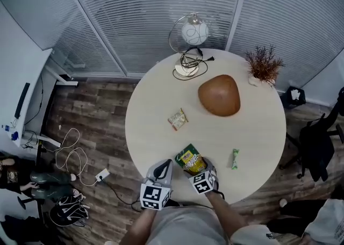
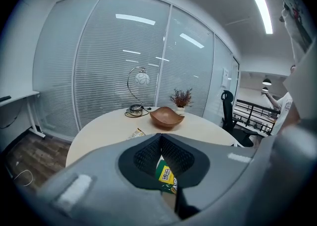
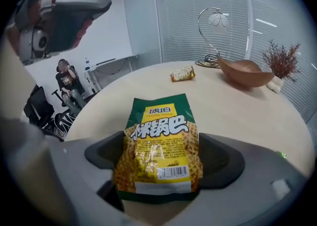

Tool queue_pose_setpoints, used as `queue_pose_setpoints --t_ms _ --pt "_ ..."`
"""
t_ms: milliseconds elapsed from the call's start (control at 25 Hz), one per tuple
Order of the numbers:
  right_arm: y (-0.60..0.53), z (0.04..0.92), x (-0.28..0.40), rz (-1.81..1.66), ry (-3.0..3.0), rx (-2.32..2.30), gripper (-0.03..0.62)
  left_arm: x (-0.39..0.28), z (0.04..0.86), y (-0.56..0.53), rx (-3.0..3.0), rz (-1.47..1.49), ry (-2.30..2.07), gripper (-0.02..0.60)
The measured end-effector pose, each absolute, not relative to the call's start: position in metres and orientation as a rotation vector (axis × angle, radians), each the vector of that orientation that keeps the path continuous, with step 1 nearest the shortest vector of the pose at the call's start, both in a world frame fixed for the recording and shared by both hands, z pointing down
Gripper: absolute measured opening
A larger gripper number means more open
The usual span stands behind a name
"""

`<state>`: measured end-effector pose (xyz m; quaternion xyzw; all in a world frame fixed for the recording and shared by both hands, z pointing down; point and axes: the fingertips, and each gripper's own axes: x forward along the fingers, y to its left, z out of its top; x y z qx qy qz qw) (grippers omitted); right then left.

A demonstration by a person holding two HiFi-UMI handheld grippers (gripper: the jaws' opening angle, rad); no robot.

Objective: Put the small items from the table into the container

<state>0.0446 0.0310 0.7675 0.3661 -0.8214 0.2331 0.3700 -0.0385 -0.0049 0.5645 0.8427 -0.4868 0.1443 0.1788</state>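
Round table (image 1: 161, 104), right tool (image 3: 166, 151) spread wide around snack packet (image 1: 191, 159), left tool (image 2: 159, 137) pressed together.

Office meeting area. Full-height glass partitions (image 1: 150, 13) with slatted blinds (image 1: 290, 18) stand behind a round tabletop (image 1: 156, 125). A black swivel chair (image 1: 317, 142) is at its right, a white desk (image 1: 27, 93) with trailing cables (image 1: 70, 152) at left, and strip lighting (image 2: 262, 12) overhead.

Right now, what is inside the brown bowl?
Nothing that the head view shows: the bowl looks bare inside. Both gripper views see it side-on, so its rim hides the inside there.
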Motion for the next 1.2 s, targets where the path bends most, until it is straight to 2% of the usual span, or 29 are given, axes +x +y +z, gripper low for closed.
queue_pose_setpoints --t_ms 80,200,280,440,600,880,1200 --pt "0.032 0.771 0.043 0.566 -2.097 0.926 0.463 -0.039 0.57 -0.01 2.376 0.411 -1.373 0.0" --pt "0.037 0.771 0.037 0.547 -2.092 0.881 0.363 -0.037 0.576 -0.015 2.367 0.414 -1.361 0.0" --pt "0.039 0.769 0.037 0.556 -2.086 0.863 0.271 -0.035 0.578 -0.018 2.367 0.413 -1.353 0.0" --pt "0.039 0.765 0.039 0.589 -2.083 0.838 0.209 -0.034 0.578 -0.02 2.376 0.4 -1.343 0.0" --pt "0.009 0.732 0.051 0.618 -2.155 0.955 0.201 -0.036 0.576 -0.021 2.374 0.399 -1.346 0.0" --pt "-0.169 0.621 0.139 0.429 -2.197 1.374 0.206 -0.033 0.576 -0.035 2.373 0.384 -1.338 0.0" --pt "-0.295 0.652 0.191 0.889 -1.982 1.567 0.221 -0.044 0.573 -0.041 2.352 0.399 -1.359 0.0"
